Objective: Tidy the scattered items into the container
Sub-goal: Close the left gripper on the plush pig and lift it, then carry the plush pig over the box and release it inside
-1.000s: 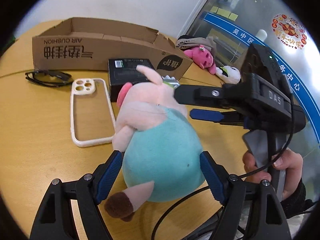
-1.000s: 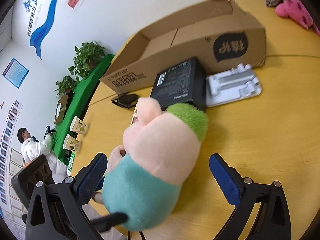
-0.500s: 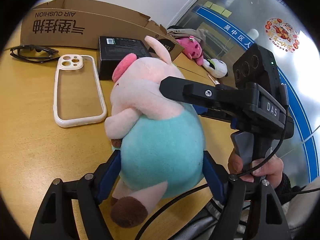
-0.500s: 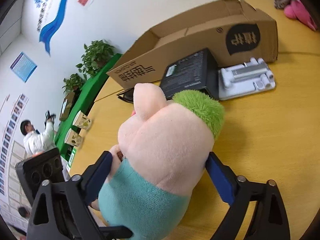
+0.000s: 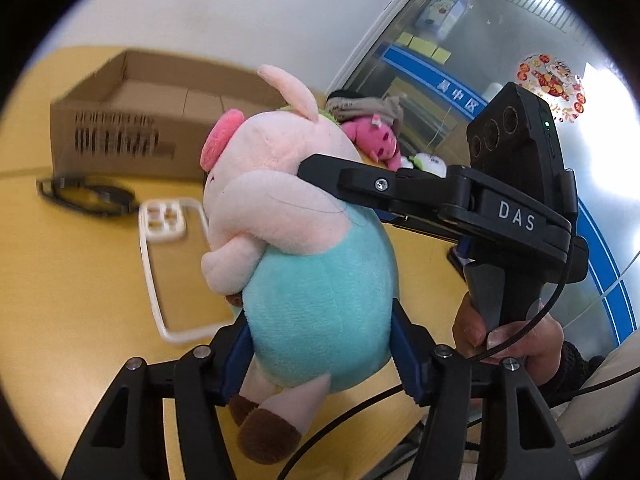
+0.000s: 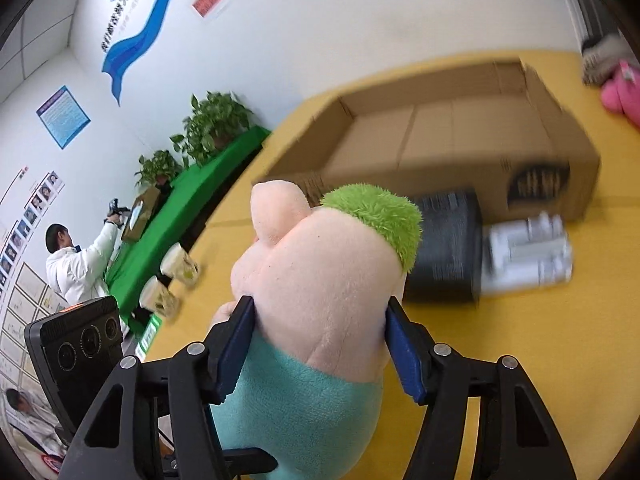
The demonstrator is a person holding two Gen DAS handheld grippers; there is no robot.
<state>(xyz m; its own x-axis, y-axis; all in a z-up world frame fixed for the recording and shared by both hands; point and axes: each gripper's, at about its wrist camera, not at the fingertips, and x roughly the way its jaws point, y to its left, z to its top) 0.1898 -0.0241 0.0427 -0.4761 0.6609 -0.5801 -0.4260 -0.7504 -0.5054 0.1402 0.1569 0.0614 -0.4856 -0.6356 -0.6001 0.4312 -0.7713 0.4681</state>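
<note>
Reading the left wrist view from left to right, I first see one pair of dark glasses (image 5: 86, 196) lying on the counter (image 5: 72, 288), then one open cardboard box (image 5: 132, 128) behind them, which I judge to be the container. One clear phone case (image 5: 172, 264) lies flat just right of the glasses.

At centre is the task's thing, one plush pig (image 5: 304, 248). It is off the counter, carried by both tools at once. The left hand-held gripper (image 5: 320, 356) has just been closing and now pinches the teal belly, with both blue pads pressed into the fabric. I judge the low grip supports the weight, since the toy is bulky and soft.

The right hand-held gripper (image 6: 320, 344) has also just been closing and now pinches the pig at its pink head, just above the teal body. I judge the second grip keeps the toy from sagging or turning during the carry. The pig is near the box but is not yet over its opening.

Further right in the left wrist view, one small pink plush (image 5: 376, 140) and one white plush (image 5: 428, 162) lie at the far edge, and one hand (image 5: 508, 340) holds the right tool's handle.

In the right wrist view, one black box (image 6: 444, 248) and one white moulded tray (image 6: 528, 252) lie just in front of the cardboard box, side by side. Two paper cups (image 6: 172, 280) stand well to the left.
</note>
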